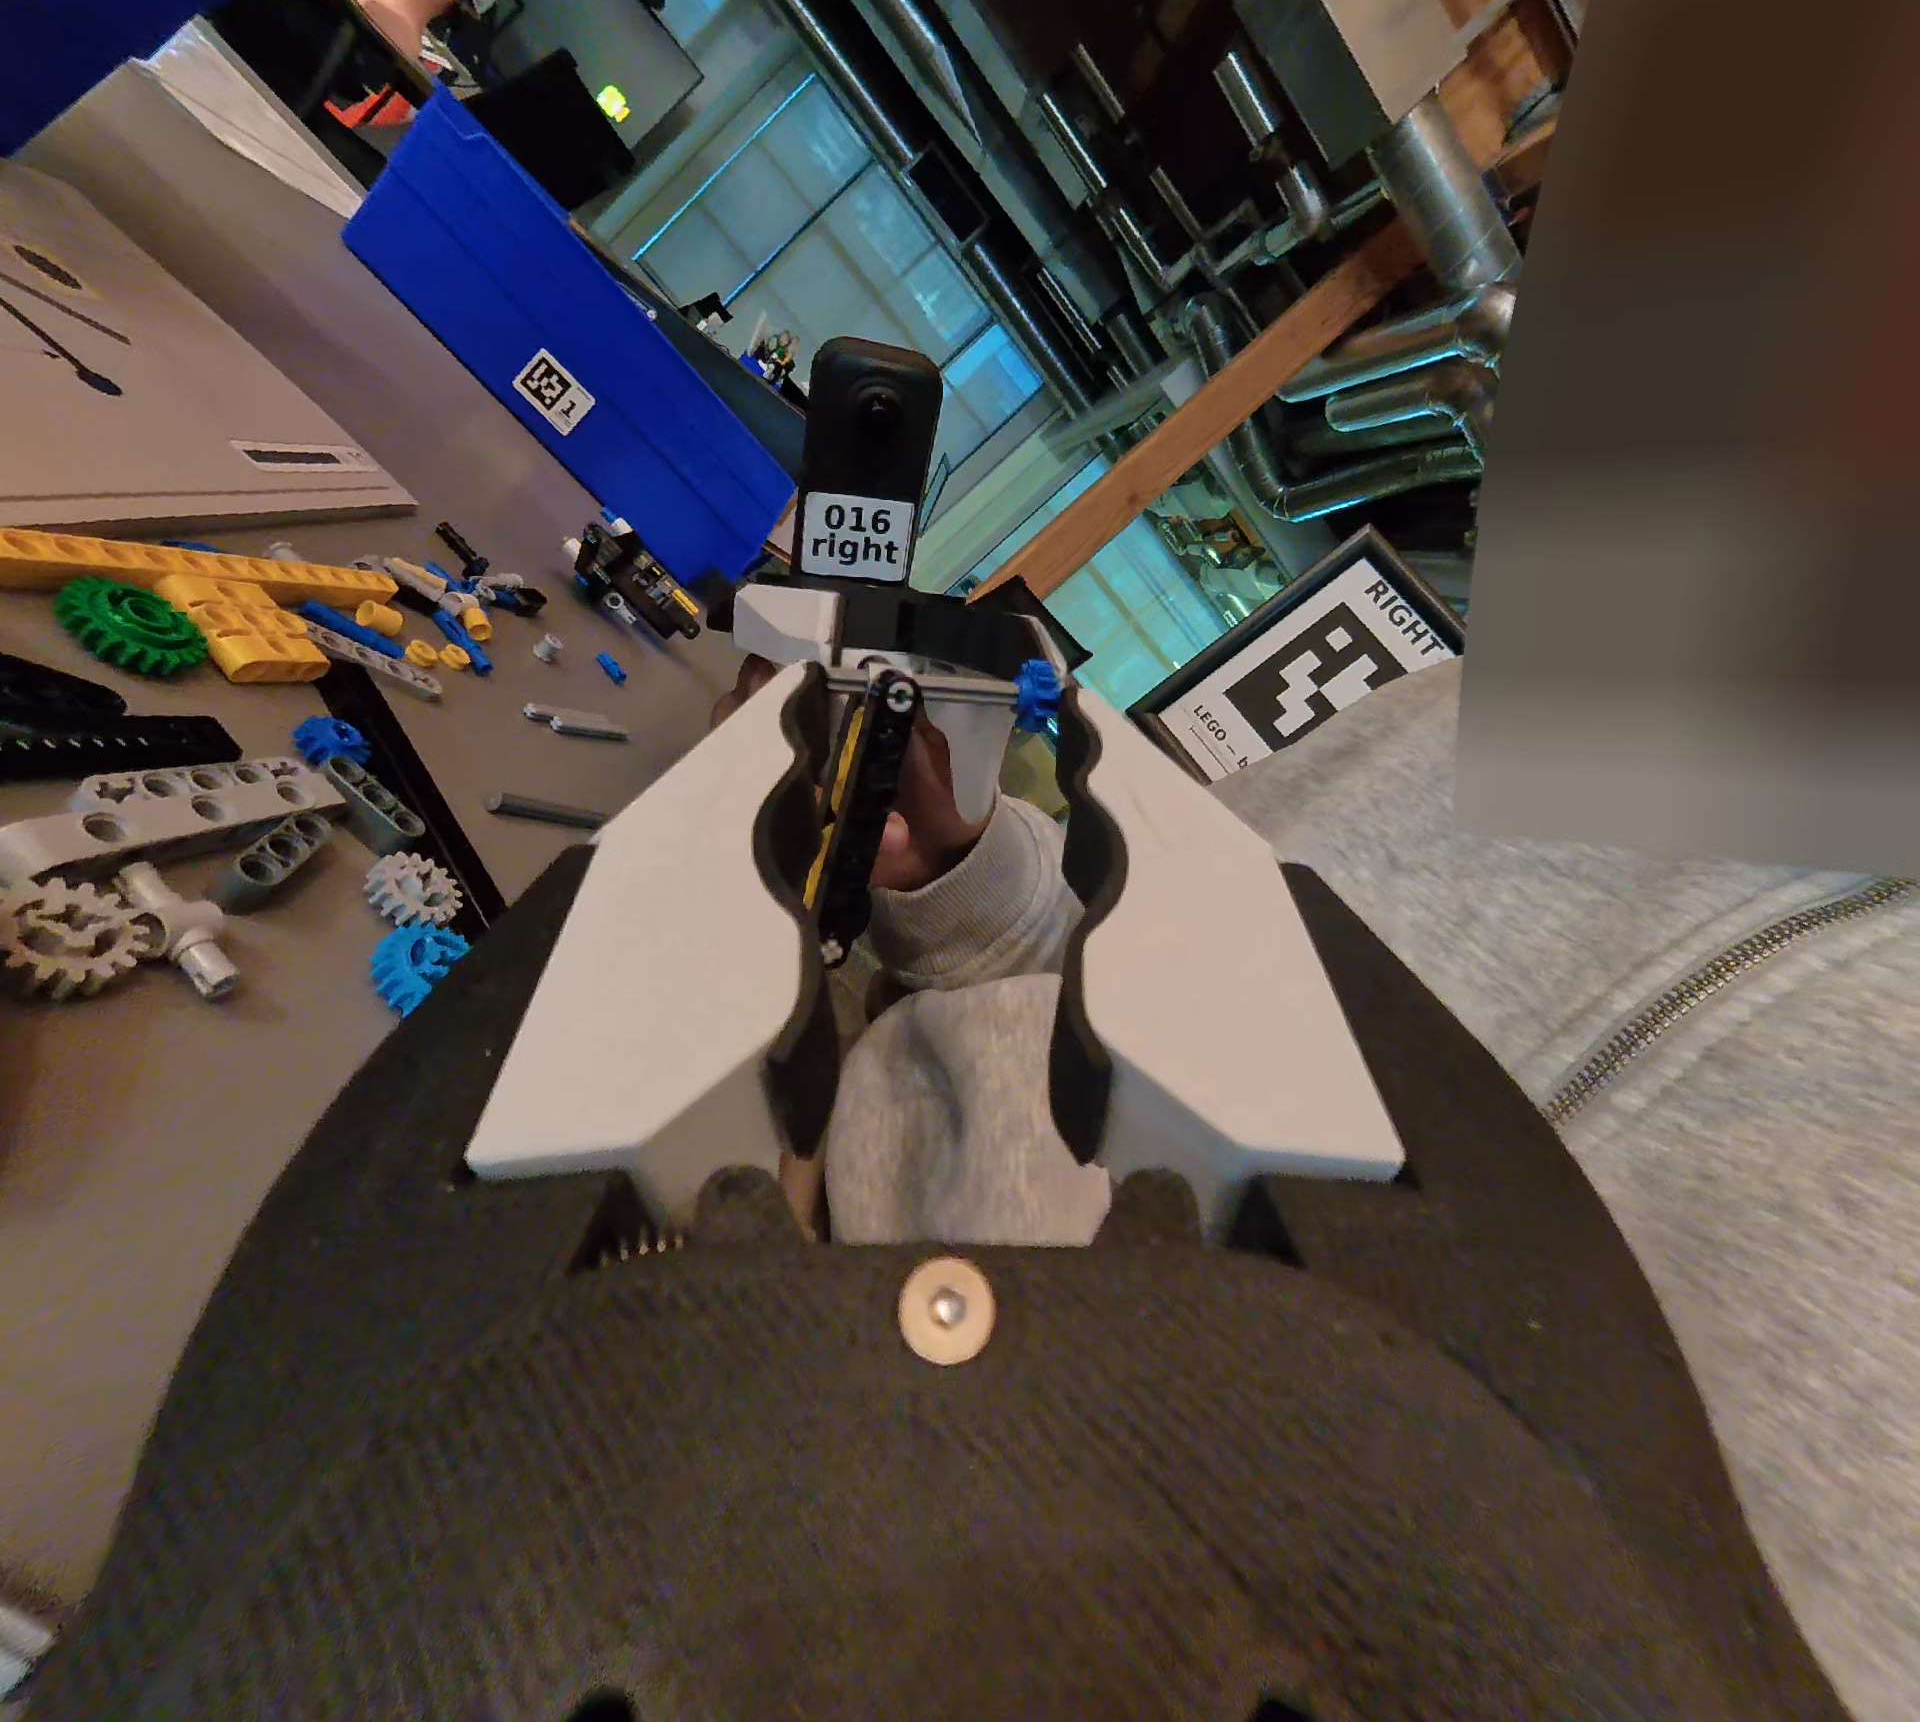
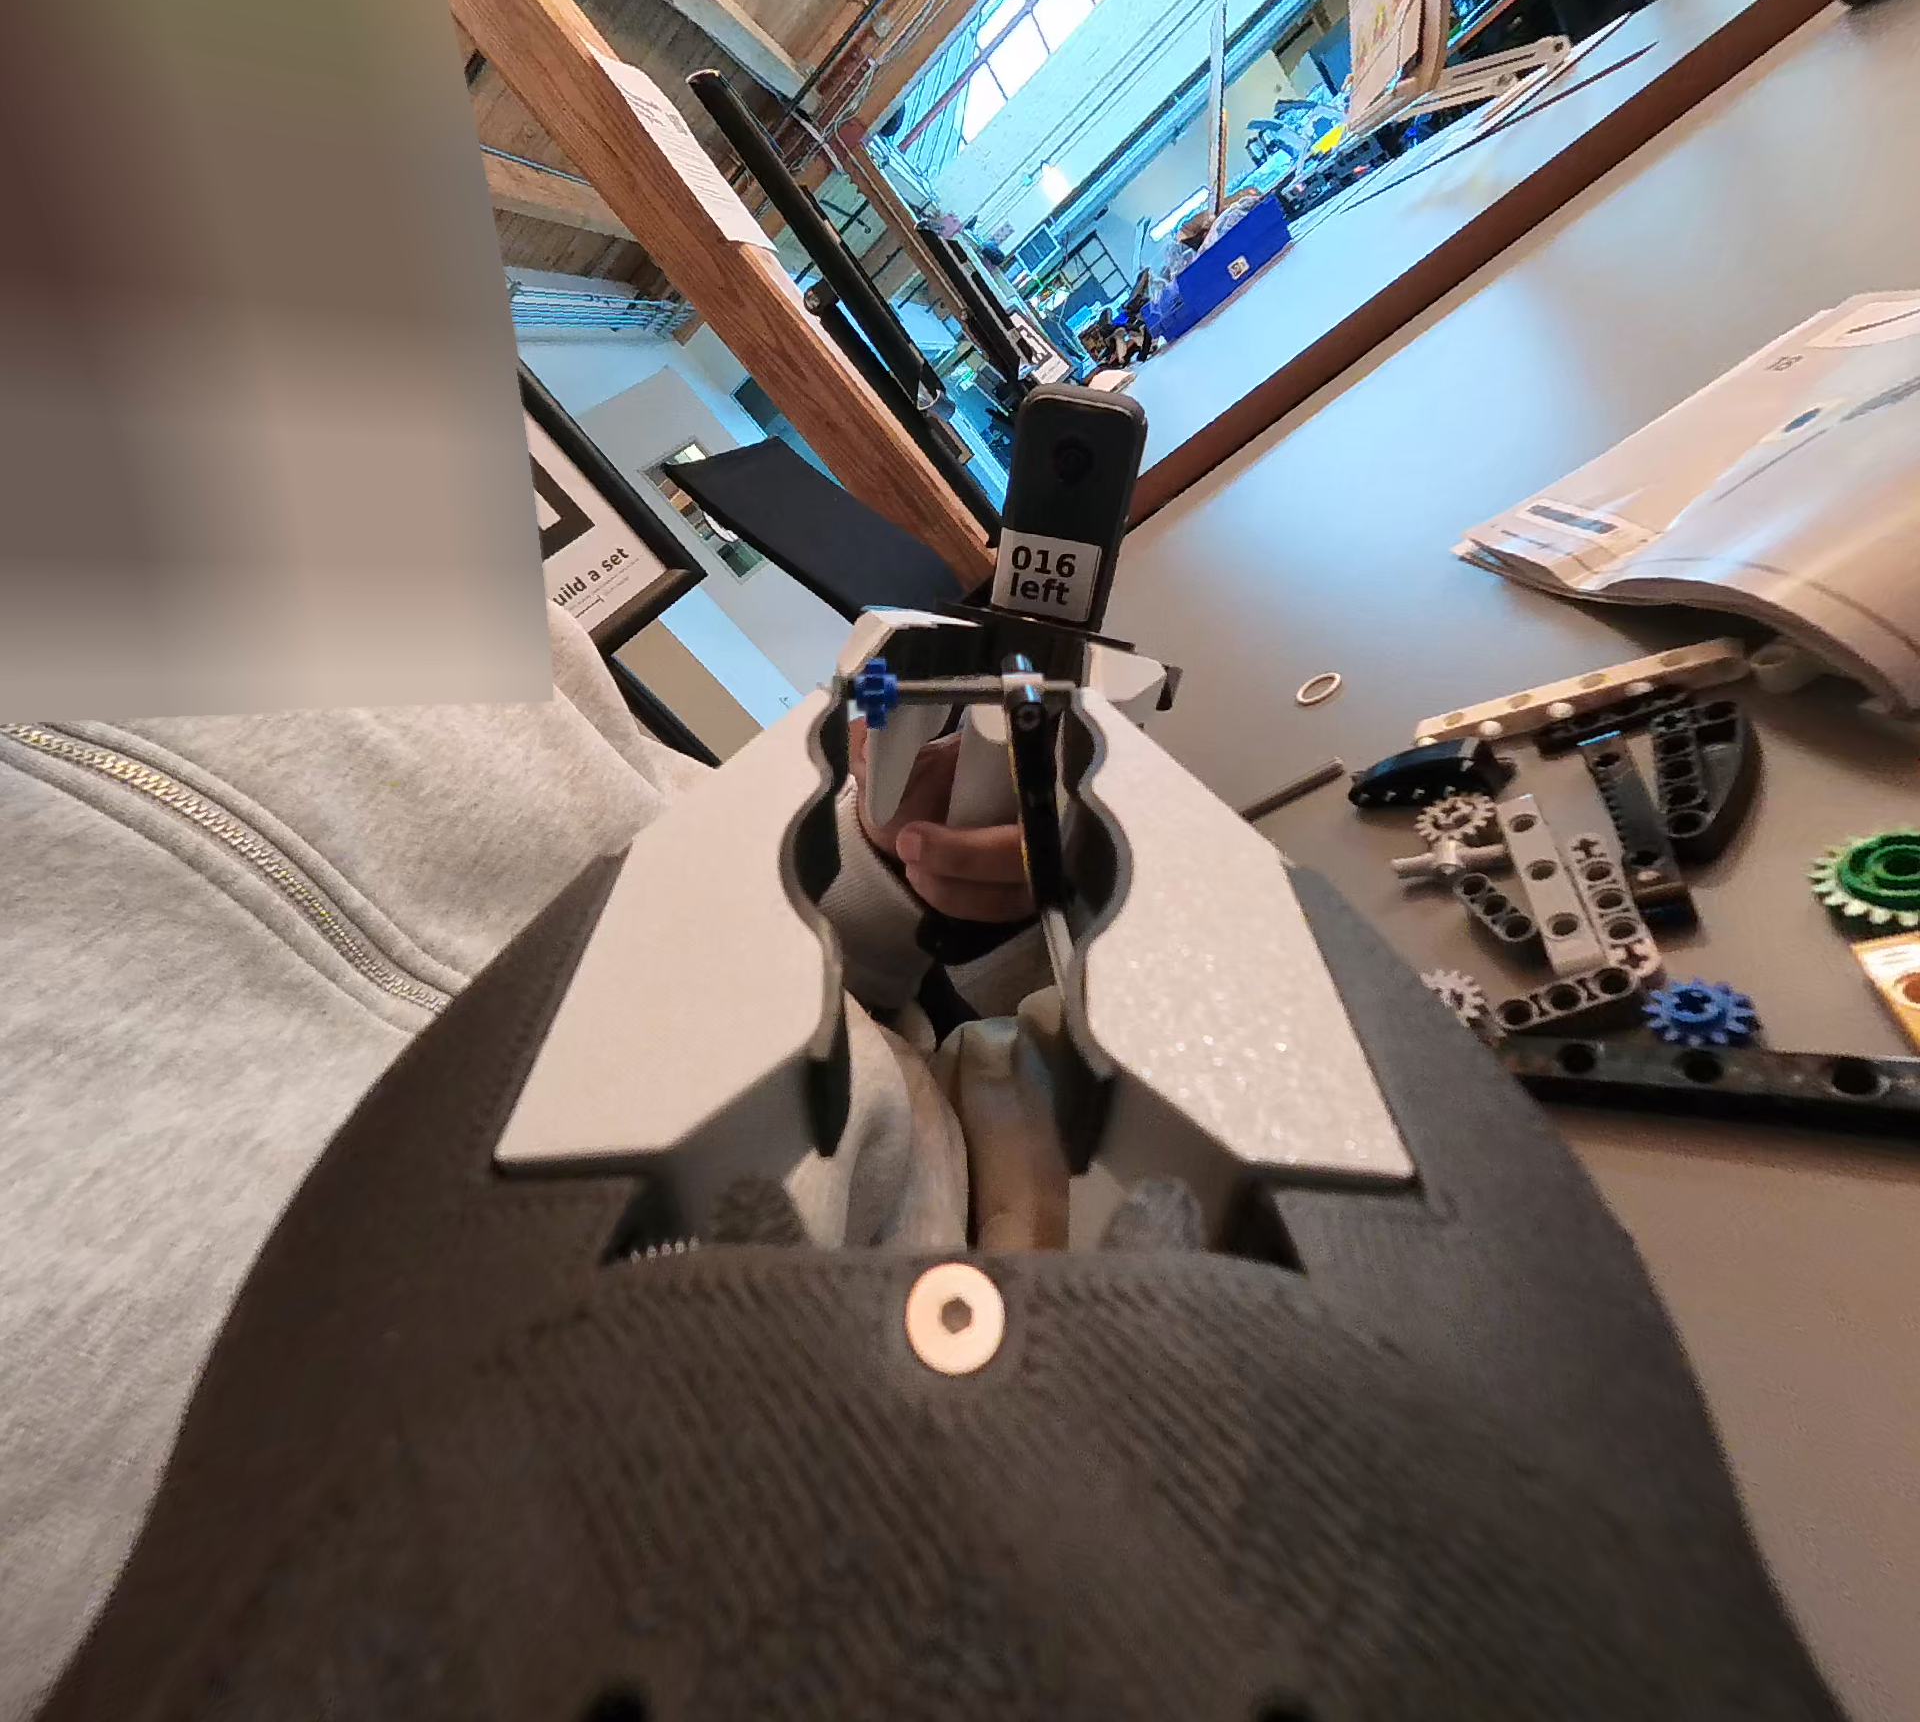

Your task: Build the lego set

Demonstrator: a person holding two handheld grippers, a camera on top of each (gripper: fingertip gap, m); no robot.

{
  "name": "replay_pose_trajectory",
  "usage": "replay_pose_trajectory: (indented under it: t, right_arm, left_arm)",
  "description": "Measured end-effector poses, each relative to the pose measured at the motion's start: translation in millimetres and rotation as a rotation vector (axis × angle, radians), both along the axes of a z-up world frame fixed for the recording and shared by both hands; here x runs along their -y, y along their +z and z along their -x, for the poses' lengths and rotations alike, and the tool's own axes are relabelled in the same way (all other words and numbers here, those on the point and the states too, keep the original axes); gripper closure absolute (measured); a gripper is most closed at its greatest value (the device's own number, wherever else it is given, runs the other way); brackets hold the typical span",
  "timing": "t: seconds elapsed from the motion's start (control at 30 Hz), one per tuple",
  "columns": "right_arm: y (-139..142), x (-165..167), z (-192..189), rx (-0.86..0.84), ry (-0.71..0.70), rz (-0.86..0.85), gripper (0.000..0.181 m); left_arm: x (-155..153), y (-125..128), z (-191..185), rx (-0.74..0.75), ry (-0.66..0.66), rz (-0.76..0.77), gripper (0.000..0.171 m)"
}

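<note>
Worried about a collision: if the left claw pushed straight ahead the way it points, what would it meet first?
Probably the right claw, facing it tip to tip across the grey axle bearing a blue gear and black beam. Depth is unclear.

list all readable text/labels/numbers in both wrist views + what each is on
I can't quote wording; here is what carries it.
White label on black camera: legible.
Second white label on second black camera: legible.
Framed sign: partly legible, cut off.
White tag on blue bin: coded pattern, tiny digit.
Sheet on wooden post: too small.
Booklet: blurred.
</note>
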State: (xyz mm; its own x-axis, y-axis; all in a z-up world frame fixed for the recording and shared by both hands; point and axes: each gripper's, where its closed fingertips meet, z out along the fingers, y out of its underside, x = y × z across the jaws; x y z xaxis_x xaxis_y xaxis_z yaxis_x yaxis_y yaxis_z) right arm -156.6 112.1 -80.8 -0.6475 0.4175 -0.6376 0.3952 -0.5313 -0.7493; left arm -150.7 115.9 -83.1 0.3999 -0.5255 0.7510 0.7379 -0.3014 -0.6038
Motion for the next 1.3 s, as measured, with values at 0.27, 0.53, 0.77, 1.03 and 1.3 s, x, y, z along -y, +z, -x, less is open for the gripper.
replay_pose_trajectory:
  t: [0.27, 0.53, 0.77, 1.03, 1.3]
  right_arm:
    - [-4, -12, 4, 0.001, -0.075, -0.074, 0.133]
    - [-7, -5, 3, 0.013, -0.040, -0.084, 0.140]
    - [0, 0, -2, -0.012, 0.016, -0.037, 0.143]
    - [-1, 3, -5, -0.013, 0.040, -0.048, 0.146]
    - [-2, 4, -6, 0.000, 0.055, -0.046, 0.151]
  left_arm:
    - [0, 1, 1, -0.007, 0.010, -0.002, 0.128]
    - [-1, 0, 2, -0.018, 0.021, 0.002, 0.129]
    - [0, 1, -3, 0.004, -0.012, 0.000, 0.128]
    - [1, 2, -5, 0.023, -0.036, -0.002, 0.129]
    - [1, 1, -5, 0.016, -0.035, 0.003, 0.129]
